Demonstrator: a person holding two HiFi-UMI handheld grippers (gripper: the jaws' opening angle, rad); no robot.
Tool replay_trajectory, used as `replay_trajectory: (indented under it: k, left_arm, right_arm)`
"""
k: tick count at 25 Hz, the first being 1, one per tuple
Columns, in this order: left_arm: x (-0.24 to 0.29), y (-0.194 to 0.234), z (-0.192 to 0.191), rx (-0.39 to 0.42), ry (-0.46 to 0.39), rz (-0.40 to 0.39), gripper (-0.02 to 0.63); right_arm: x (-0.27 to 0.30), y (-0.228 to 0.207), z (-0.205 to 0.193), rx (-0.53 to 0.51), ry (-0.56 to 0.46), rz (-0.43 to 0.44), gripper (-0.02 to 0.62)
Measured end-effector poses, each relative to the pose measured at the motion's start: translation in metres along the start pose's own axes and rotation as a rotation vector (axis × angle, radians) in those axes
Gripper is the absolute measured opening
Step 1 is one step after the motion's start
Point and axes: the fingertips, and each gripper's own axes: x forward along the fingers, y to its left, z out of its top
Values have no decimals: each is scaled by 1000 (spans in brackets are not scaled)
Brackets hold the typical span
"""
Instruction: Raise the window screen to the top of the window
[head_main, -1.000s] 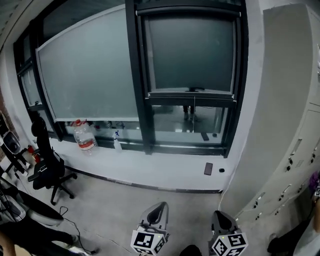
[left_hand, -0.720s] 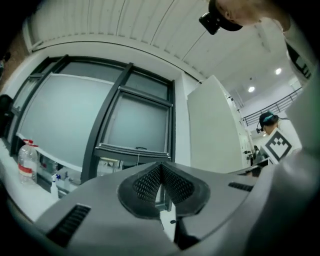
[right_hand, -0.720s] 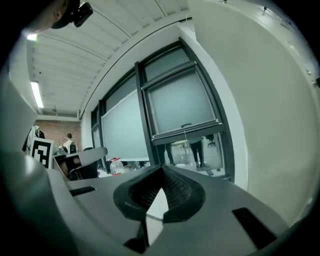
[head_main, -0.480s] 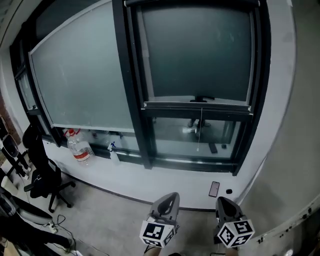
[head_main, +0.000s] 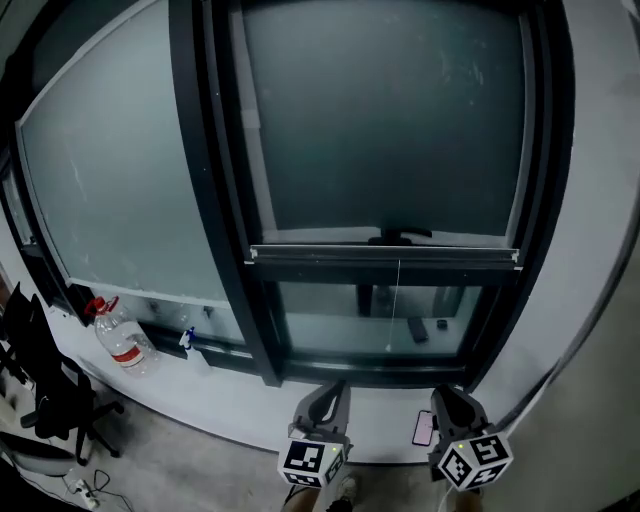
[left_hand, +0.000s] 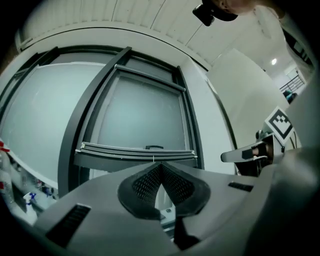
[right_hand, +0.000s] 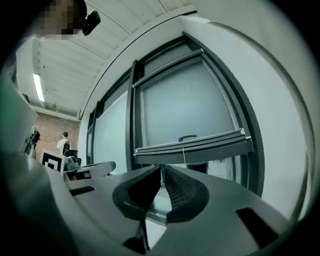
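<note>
The window screen (head_main: 385, 120) hangs in the right-hand window and fills the upper middle of the head view. Its grey mesh covers the top part of the opening. Its bottom bar (head_main: 385, 256) lies level across the centre of the frame, well below the top of the dark window frame (head_main: 212, 200). A small dark handle (head_main: 400, 237) sits on the middle of the bar, and a thin cord (head_main: 398, 300) hangs straight down from it over the clear glass beneath.

Both tools are low in the head view, side by side and apart from the screen. The left gripper (head_main: 333, 388) is at bottom centre, with its marker cube (head_main: 312, 462) below it. Its own view shows its jaws clenched tip to tip with nothing between them (left_hand: 160, 165), and the bar (left_hand: 137, 152) just above the tips in the frame. The right gripper (head_main: 452, 395) is at lower right with its cube (head_main: 472, 461). Its jaws are also pressed together and empty (right_hand: 161, 171), and the bar (right_hand: 192, 145) crosses the frame above them.

A phone (head_main: 424, 427) lies on the pale sill (head_main: 240, 415) between the two tools. On the sill at lower left stand a water bottle (head_main: 120, 340) with a red cap and a spray bottle (head_main: 190, 341). A black office chair (head_main: 45, 390) stands at the lower left edge. A large frosted pane (head_main: 110, 190) fills the left of the view.
</note>
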Motion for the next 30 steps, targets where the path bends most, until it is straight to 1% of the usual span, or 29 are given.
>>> replay_trajectory:
  k: [2,3,4,6,7,8,9,10,12,14,16,17,18,19,21,24,25,26,28,30]
  left_arm:
    - [47,26,3,14,-15,-18,5]
    - [70,38,6,36,-22,-32,5]
    - [94,49,11,72,-25,-52,5]
    - [141,63,15,185,-9,-122,5]
    - [164,66,14,252,10,-171,5]
    - [185,68,11,323,37,-220,6]
    - [205,72,7,397,70,-259,30]
    - [223,76,2,481,109,-287,66]
    - [255,87,-3,691,190,-316,74]
    - [280,95,-9,918,272,-338,74]
    - [299,105,-17,1100,354,-360,74]
    - [305,111,-22,1164,397,-367,74]
    - [309,116,-27,1209,436,-376,74]
    - [311,118,-31,1236,470,-387,74]
    - [312,122,-36,1261,520,-400,74]
    - [315,138,-36,1292,565,-365,72]
    - [316,142,-36,1295,576,-353,69]
    - [316,144,-36,1294,580,-345,61]
    - [316,142,-36,1299,572,-333,61]
    - [316,140,-36,1301,570,-315,61]
  right_arm:
    - [49,-20,11,-31,2,-14,9]
    - [72,-29,18,-55,1,-24,9]
    - [94,-38,27,-85,-7,-36,9]
    - [135,-59,43,-174,-22,-65,11]
    - [154,-70,49,-235,-15,-72,24]
    - [174,-80,53,-311,8,-67,73]
    - [193,-90,55,-404,46,-51,110]
    - [211,-98,57,-515,96,-32,124]
    - [240,-116,56,-776,227,7,124]
    - [259,-139,45,-1011,391,52,124]
    - [274,-160,35,-1183,522,96,124]
    - [279,-167,32,-1244,563,111,124]
    - [283,-173,30,-1286,591,122,124]
    - [285,-178,29,-1311,608,130,124]
    - [289,-185,33,-1326,625,139,123]
    - [295,-193,40,-1361,641,139,121]
    - [297,-193,41,-1385,642,140,98]
    - [297,-194,41,-1409,640,142,77]
    - [297,-195,42,-1446,632,141,77]
    - [295,-196,41,-1456,628,135,77]
